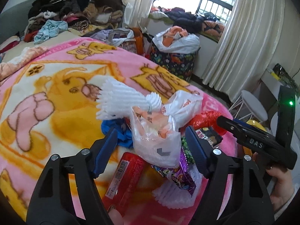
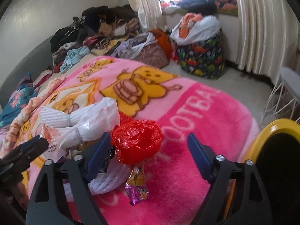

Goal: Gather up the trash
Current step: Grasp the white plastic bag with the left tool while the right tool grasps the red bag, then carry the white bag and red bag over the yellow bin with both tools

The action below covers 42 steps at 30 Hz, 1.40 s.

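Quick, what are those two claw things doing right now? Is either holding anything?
Left gripper: open, holding nothing; a clear plastic bag sits between its fingers, ungripped.
Right gripper: open, holding nothing; a crumpled red plastic bag lies between its fingers.

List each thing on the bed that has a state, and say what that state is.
Clear plastic bag: crumpled, between the left fingers, not pinched.
Red plastic bag: crumpled, between the right fingers, not pinched.
White foam sleeve: tied in the middle with a band.
Purple wrapper: torn open, lying flat.
Red can: lying on its side.
Blanket: spread out.
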{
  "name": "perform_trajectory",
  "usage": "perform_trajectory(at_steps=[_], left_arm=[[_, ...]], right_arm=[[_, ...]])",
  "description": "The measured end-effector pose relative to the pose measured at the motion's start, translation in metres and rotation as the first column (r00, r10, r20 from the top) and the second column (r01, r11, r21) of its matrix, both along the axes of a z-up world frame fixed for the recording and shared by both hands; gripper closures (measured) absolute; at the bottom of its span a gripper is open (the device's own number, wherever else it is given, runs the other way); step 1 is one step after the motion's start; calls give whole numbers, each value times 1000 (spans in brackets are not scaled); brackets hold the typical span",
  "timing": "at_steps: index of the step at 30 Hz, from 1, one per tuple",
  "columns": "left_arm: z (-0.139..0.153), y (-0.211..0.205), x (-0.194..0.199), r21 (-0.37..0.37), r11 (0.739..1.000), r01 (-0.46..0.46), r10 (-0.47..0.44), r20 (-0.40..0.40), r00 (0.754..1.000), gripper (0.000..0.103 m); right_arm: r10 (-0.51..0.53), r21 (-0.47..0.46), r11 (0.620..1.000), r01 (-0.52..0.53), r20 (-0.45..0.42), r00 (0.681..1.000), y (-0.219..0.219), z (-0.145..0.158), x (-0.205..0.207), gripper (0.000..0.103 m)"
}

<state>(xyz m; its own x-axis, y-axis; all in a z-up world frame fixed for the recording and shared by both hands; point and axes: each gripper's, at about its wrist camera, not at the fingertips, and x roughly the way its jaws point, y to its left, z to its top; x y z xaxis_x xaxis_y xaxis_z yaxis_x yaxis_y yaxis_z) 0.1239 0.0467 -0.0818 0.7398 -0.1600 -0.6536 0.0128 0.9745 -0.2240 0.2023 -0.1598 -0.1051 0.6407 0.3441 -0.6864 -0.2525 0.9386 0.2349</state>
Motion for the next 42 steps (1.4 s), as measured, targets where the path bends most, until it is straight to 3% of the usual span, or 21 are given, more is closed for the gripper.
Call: perform_trajectory(at_steps=[1, 3, 5, 9, 15, 21, 42], left_arm=[[-2, -2, 1, 7, 1000, 5, -5, -11, 1000, 45], [-4, -6, 3, 12, 1000, 12, -12, -20, 1000, 52], [-7, -10, 4, 26, 999, 21, -20, -31, 999, 60], [-4, -15, 3, 54, 998, 23, -23, -18, 1000, 69], [19, -14, -4, 43, 999, 20, -23, 69, 997, 80], [44, -16, -10, 25, 999, 23, -26, 132, 991, 85], [76, -56, -37, 13, 993, 115, -115, 208, 971, 86]], right_arm=[[10, 15, 1000, -10, -16, 1000, 1, -2, 2, 35], [38, 59, 998, -35, -44, 998, 1, -7, 4, 57], [51, 83, 995, -46, -53, 997, 1, -9, 4, 71], [37, 103, 994, -34, -24, 999, -5, -4, -2, 81], [-31, 142, 990, 25, 44, 999, -24, 14, -12, 84], [-84, 144, 987, 67, 114, 990, -41, 34, -26, 85], [-257, 163, 960, 227, 202, 945, -104, 73, -100, 85]])
